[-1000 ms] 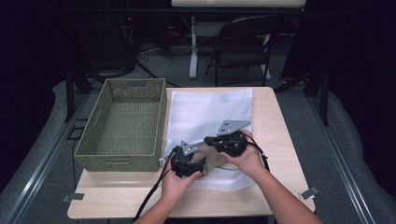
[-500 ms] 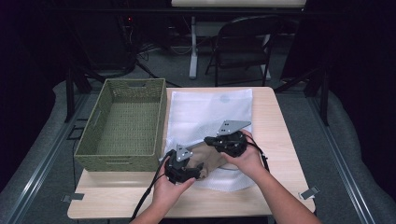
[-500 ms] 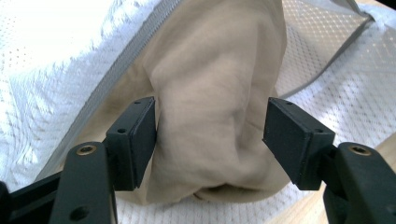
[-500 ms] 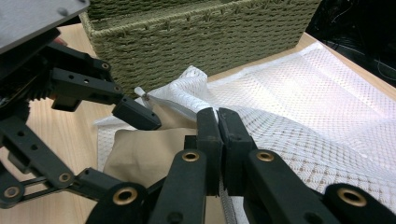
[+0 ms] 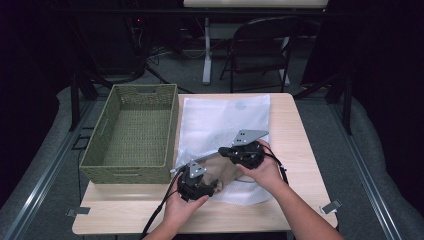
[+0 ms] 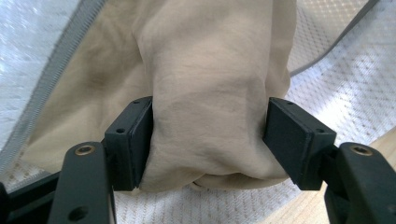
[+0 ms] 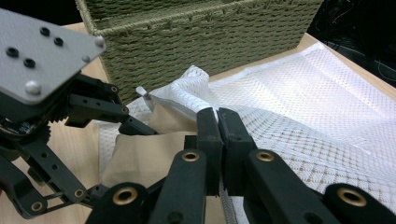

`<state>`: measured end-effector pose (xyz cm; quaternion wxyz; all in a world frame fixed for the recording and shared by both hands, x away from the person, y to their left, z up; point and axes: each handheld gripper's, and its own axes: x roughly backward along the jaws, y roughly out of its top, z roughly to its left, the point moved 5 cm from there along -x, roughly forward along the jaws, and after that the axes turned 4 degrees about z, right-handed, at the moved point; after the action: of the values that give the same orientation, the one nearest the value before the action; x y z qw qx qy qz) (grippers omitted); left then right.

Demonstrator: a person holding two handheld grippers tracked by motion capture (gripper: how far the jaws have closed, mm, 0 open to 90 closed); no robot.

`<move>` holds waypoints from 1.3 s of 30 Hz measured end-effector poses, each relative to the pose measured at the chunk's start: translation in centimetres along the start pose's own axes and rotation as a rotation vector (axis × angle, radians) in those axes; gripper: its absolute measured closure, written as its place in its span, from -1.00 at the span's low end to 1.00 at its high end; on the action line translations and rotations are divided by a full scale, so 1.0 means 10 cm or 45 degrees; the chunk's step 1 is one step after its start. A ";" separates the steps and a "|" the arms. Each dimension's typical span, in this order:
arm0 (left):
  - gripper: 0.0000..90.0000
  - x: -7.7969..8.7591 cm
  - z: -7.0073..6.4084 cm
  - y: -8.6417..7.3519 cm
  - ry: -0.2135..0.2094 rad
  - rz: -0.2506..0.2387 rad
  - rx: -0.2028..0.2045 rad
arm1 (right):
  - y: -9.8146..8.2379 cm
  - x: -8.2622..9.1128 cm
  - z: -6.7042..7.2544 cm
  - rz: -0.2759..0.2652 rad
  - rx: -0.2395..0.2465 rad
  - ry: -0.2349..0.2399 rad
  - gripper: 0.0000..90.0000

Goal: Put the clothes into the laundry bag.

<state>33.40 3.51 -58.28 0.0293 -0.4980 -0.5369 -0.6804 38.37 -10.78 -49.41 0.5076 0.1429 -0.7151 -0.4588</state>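
Observation:
A white mesh bag lies flat on the table, its zipped mouth toward me. A bunched beige cloth sits in that mouth. My left gripper is at the near edge of the bag, and its pads press on both sides of the cloth bundle. The left gripper has mesh beneath and behind it. My right gripper is just beyond it, shut on the bag's zipper edge and holding it up over the cloth.
A green woven basket stands at the table's left, close beside the bag; its wall rises just behind both grippers. Bare wooden tabletop runs along the right and near edges. A folding chair stands beyond the table.
My left hand has edged slightly toward the near-left with the cloth still in its jaws. The right gripper has kept still on the bag's edge.

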 end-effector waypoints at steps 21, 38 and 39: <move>0.62 -0.12 0.05 -0.05 0.005 0.031 0.022 | 0.01 -0.01 0.02 0.000 0.004 0.004 0.95; 0.77 -0.10 0.04 0.16 0.031 -0.032 0.056 | 0.01 0.00 0.04 -0.009 0.005 0.011 0.95; 0.77 -0.11 0.04 0.19 0.037 -0.034 0.056 | 0.01 0.00 0.04 -0.007 0.008 0.006 0.95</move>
<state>35.27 2.53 -57.76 0.0391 -0.4801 -0.5576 -0.6761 38.09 -10.54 -49.34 0.5076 0.1474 -0.7150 -0.4577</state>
